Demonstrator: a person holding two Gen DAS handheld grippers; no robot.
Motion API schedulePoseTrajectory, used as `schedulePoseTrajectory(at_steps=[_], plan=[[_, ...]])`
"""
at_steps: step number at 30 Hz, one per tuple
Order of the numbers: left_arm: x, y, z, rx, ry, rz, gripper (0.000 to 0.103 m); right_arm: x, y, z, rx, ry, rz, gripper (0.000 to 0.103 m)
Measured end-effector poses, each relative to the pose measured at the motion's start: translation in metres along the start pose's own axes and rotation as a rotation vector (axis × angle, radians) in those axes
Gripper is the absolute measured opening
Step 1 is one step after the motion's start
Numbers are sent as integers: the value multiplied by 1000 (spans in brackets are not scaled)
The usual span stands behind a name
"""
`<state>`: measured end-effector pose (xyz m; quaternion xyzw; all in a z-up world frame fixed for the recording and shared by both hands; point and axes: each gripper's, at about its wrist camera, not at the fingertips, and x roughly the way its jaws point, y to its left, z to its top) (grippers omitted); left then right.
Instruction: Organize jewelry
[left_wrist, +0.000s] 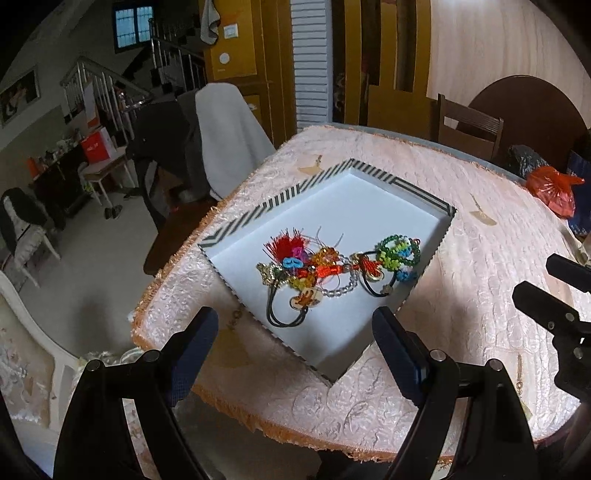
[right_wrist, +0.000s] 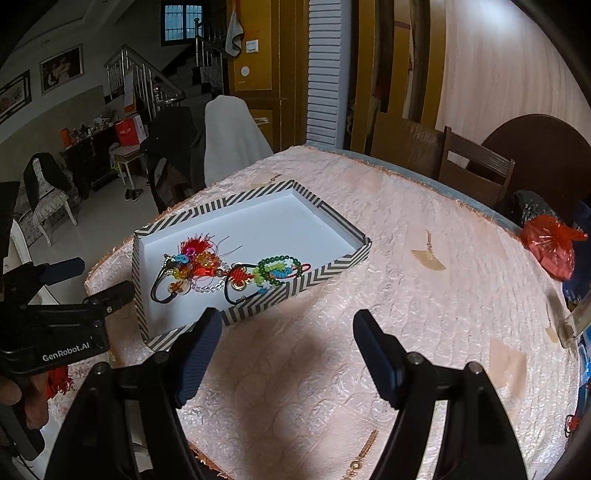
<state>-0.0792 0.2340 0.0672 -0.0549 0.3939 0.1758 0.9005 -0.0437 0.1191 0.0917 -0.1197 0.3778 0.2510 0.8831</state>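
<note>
A shallow box (left_wrist: 295, 190) (right_wrist: 332, 273) with black-and-white striped walls and a white floor sits on the pink tablecloth. A heap of colourful jewelry (left_wrist: 332, 267) (right_wrist: 236, 271) lies in it: red tassel, bead strings, green bead bracelet, black cords. My left gripper (left_wrist: 295, 328) is open and empty, hovering just in front of the box's near corner. It also shows at the left edge of the right wrist view (right_wrist: 88, 280). My right gripper (right_wrist: 286, 332) is open and empty over the cloth, right of the box. Its fingers (left_wrist: 543, 306) show in the left wrist view.
The table (right_wrist: 406, 295) is round with an orange-fringed cloth. A red plastic bag (right_wrist: 552, 249) lies at its far right edge. A gold chain (right_wrist: 360, 454) lies on the cloth near the front. Chairs (right_wrist: 476, 173) stand around the table.
</note>
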Motion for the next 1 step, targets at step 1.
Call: schedulePoseTrajectory(at_steps=[1], plan=[[-1, -1, 0, 5, -3, -1, 93, 0, 0, 0, -1, 1, 1, 77]])
